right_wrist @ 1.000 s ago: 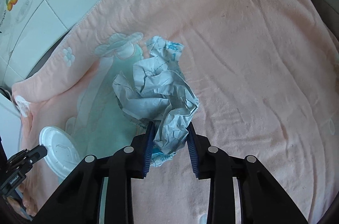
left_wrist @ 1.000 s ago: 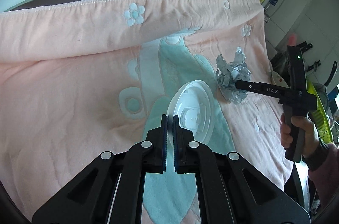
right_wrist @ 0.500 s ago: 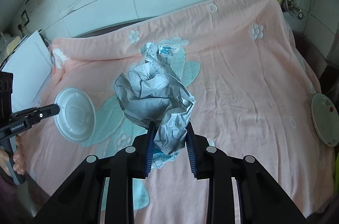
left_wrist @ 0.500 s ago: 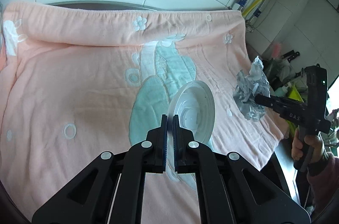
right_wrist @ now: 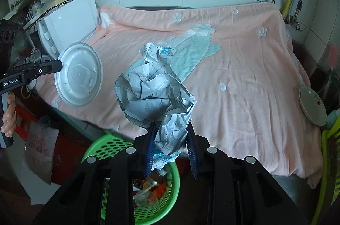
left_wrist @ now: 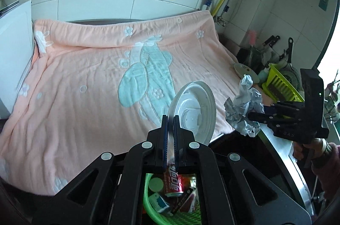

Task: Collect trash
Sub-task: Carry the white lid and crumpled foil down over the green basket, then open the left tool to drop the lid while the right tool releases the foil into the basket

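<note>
My left gripper (left_wrist: 170, 118) is shut on the rim of a white plastic lid (left_wrist: 196, 110), held in the air off the front edge of the pink blanket (left_wrist: 85, 80). The lid also shows in the right wrist view (right_wrist: 78, 74). My right gripper (right_wrist: 171, 129) is shut on a crumpled grey-white paper wad (right_wrist: 153, 93), which also shows in the left wrist view (left_wrist: 244, 106). A green basket (right_wrist: 119, 146) with a red can (left_wrist: 174, 182) and other trash sits below both grippers.
A white appliance (right_wrist: 68, 20) stands left of the blanket. A small plate (right_wrist: 312, 106) lies at the blanket's right edge, beside a yellow-green dish rack (left_wrist: 280, 84). Tiled wall behind. A red crate (right_wrist: 61, 144) sits on the floor left of the basket.
Both grippers have pulled back and up from the blanket, carrying the lid and the paper wad. The green basket has come into view beneath them.
</note>
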A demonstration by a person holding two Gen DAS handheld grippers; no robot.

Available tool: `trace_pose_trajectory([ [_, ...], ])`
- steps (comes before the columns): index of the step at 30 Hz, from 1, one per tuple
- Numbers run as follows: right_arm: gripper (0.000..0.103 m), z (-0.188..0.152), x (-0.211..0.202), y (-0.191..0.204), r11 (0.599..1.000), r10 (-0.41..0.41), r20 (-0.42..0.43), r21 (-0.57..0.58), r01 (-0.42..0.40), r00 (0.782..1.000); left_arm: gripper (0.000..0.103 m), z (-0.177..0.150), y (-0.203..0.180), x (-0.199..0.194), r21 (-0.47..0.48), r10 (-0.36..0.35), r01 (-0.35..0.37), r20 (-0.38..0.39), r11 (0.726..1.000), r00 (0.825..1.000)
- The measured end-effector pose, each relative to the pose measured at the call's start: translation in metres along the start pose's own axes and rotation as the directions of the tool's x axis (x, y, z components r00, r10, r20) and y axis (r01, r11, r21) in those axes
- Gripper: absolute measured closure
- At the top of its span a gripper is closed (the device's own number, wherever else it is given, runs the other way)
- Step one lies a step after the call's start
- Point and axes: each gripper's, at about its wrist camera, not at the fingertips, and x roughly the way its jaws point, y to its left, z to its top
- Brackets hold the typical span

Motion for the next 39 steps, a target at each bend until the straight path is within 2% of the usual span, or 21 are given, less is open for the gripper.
trace_pose_trajectory([
  [6,0.076,-0.039,-0.011,0.022,0.998,0.002,-0.032,-0.056,-0.004,1.000,0.100,-0.055,-0.021,-0.020,0.005,0.021,-0.021,-0.045,1.000,0.999],
  [10,0.076,-0.050,-0.017,0.030,0.998,0.020,-0.026,-0.054,-0.021,0.999,0.100,-0.087,-0.030,-0.015,0.039,0.078,-0.075,-0.103,0.996,0.992],
  [15,0.076,-0.059,-0.020,0.037,0.998,0.031,-0.028,-0.051,-0.032,0.999,0.099,-0.110,-0.034,-0.001,0.049,0.136,-0.130,-0.173,0.990,0.975],
  [21,0.076,-0.068,-0.022,0.042,0.999,0.023,-0.038,-0.048,-0.025,0.999,0.096,-0.125,-0.033,0.011,-0.001,0.127,-0.131,-0.237,0.991,0.963],
  [23,0.076,-0.071,-0.022,0.042,0.999,0.022,-0.041,-0.044,-0.024,0.999,0.084,-0.129,-0.036,0.012,-0.002,0.127,-0.131,-0.247,0.991,0.961],
  [27,0.076,-0.077,-0.023,0.043,0.999,0.020,-0.045,-0.038,-0.022,0.999,0.068,-0.134,-0.042,0.009,-0.011,0.114,-0.120,-0.241,0.993,0.964],
  [28,0.076,-0.079,-0.023,0.043,0.999,0.020,-0.046,-0.035,-0.022,0.999,0.060,-0.135,-0.043,0.009,-0.014,0.118,-0.125,-0.238,0.992,0.964],
  [34,0.075,-0.085,-0.021,0.046,0.999,0.023,-0.056,-0.025,-0.025,0.998,0.043,-0.135,-0.043,-0.001,-0.036,0.131,-0.142,-0.216,0.989,0.967],
  [39,0.075,-0.085,-0.013,0.051,0.999,0.032,-0.064,-0.024,-0.033,0.997,0.033,-0.131,-0.043,-0.009,-0.031,0.162,-0.170,-0.186,0.985,0.969],
])
